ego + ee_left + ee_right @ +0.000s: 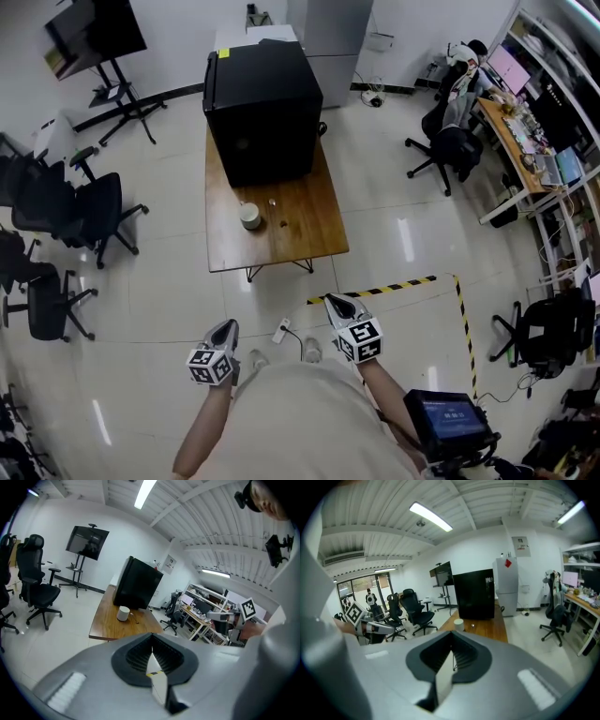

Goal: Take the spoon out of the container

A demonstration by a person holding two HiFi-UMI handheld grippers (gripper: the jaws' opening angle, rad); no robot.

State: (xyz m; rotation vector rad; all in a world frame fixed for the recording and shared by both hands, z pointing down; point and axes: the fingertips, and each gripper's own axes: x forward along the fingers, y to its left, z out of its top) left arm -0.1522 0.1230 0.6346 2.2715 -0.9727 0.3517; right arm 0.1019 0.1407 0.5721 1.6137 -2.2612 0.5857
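Note:
A small white container (249,216) stands on the wooden table (309,234), in front of a black box. It also shows in the left gripper view (123,613) and the right gripper view (459,624). Small dark items (272,202) lie on the tabletop to its right; I cannot make out a spoon at this distance. My left gripper (225,325) and right gripper (337,300) are held close to my body, well short of the table. In its own view the left gripper (152,641) is shut and empty, and so is the right gripper (451,645).
A big black box (262,108) fills the table's far end. Office chairs (89,211) stand at the left, desks and chairs (450,141) at the right. Yellow-black tape (375,289) and a white power strip (281,330) lie on the floor between me and the table.

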